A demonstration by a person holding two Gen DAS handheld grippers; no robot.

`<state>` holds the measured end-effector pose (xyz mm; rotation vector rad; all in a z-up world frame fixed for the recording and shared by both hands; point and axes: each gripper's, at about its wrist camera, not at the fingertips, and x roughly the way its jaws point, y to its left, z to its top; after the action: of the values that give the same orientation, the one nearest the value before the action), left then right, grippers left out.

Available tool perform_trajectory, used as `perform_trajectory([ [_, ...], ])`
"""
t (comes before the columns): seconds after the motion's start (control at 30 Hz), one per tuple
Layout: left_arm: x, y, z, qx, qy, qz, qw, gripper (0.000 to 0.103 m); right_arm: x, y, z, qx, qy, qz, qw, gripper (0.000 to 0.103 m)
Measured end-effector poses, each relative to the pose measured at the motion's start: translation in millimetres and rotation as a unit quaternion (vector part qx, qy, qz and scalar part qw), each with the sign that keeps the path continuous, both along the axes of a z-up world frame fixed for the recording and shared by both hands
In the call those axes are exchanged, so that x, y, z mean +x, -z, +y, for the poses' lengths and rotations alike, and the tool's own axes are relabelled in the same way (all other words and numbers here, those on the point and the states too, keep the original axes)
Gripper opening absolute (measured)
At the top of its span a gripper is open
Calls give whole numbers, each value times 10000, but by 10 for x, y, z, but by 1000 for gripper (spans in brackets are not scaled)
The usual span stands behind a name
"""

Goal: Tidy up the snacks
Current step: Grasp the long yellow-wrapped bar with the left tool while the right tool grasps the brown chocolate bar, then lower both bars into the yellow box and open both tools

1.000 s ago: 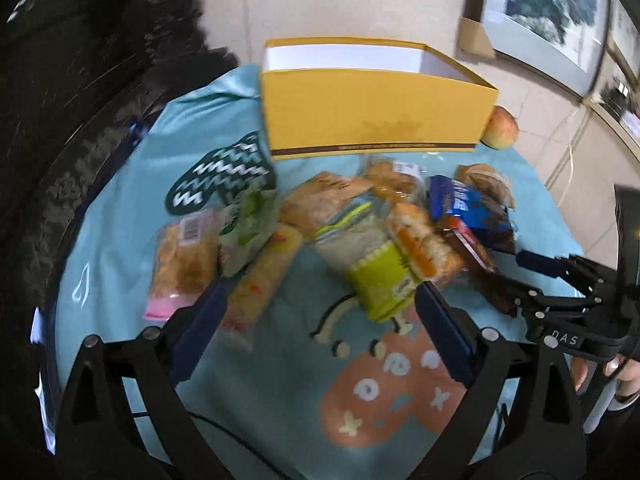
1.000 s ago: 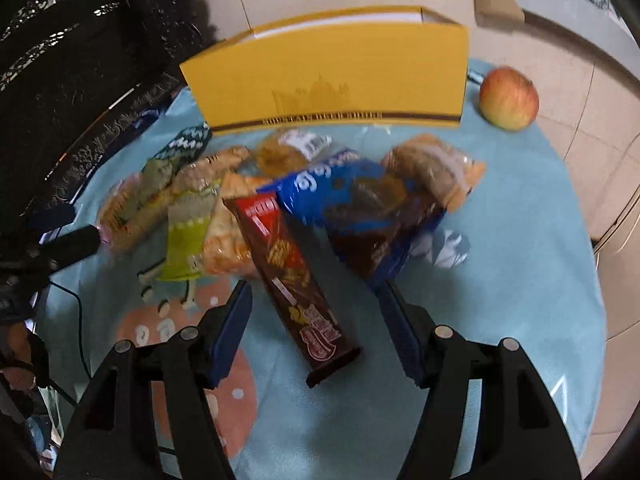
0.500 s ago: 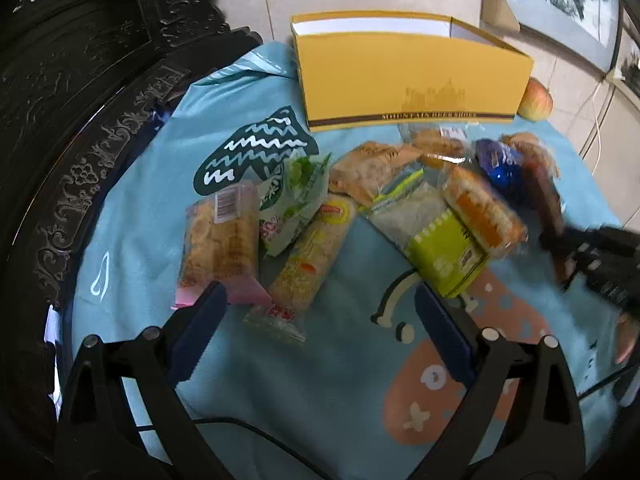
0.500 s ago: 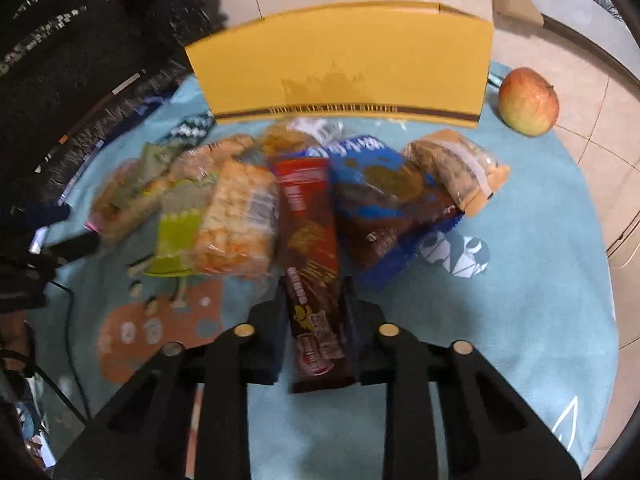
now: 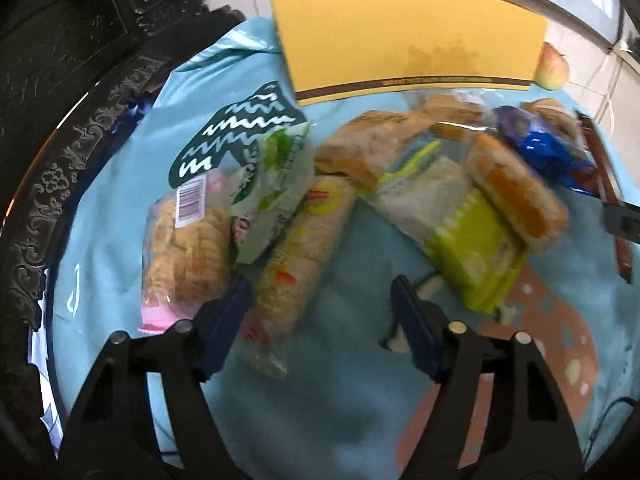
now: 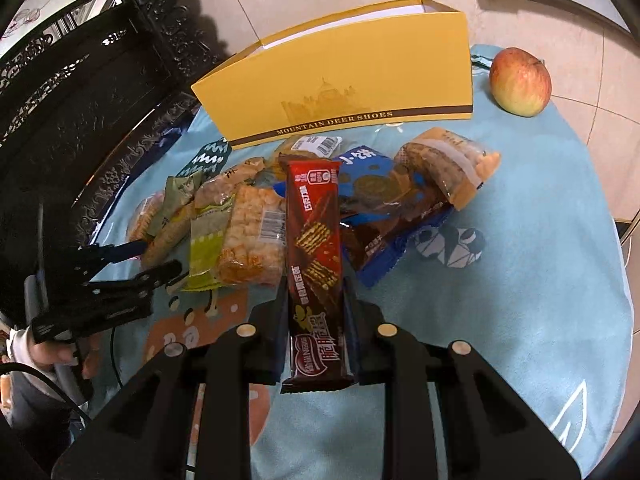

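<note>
Several snack packs lie in a heap on the light blue cloth (image 6: 540, 260), in front of an open yellow shoe box (image 6: 340, 72). My right gripper (image 6: 316, 300) is shut on a dark red chocolate wafer bar (image 6: 316, 232), which points away toward the box. My left gripper (image 5: 320, 312) hangs low over the heap with its jaws closing. A long yellow cracker pack (image 5: 300, 256) lies between its fingers; the left finger is at the pack's edge and the right finger (image 5: 412, 320) stands apart from it. The left gripper (image 6: 156, 256) also shows in the right wrist view.
A pink-ended biscuit pack (image 5: 184, 248), a green-white pack (image 5: 276, 192), a lime pack (image 5: 476, 252) and a blue cookie pack (image 6: 380, 204) lie close together. An apple (image 6: 520, 80) sits right of the box. Dark carved wooden furniture (image 6: 80, 100) borders the table's left side.
My right gripper shut on the red wafer bar and swung it in line with its fingers. My left gripper came down toward the heap and its jaws narrowed around the long yellow pack.
</note>
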<state>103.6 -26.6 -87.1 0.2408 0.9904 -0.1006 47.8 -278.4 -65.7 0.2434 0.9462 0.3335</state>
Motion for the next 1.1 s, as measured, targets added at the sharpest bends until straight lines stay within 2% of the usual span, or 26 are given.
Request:
perform_trajectory([
  [0.07,81,27,54,-72,-115,66,9999,57,-9,1,-3,6,-21,-4,10000,24],
  [0.1,109,28,87,-190,-182,101,9996,39,-8,7,3,10,-40,11,10000,24],
  [0.13,127,23,98,-272,-193,161,9993,34,-7,15,6,18,-40,23,10000,25],
  [0.23,132,14,43,-147,-98,262,9995,29,1,32,4,4,-25,59,10000,24],
  [0.4,32,-55,130,-525,-150,398,9977,28,-28,-20,-6,83,-39,-16,10000,24],
  [0.8,-284,-323,119,-726,-64,133,9973,28,-71,-56,51,-32,-91,-100,9999,24],
  [1.1,-461,-788,118,-1001,104,-407,9941,28,-153,-285,-18,285,-40,-407,9988,24],
])
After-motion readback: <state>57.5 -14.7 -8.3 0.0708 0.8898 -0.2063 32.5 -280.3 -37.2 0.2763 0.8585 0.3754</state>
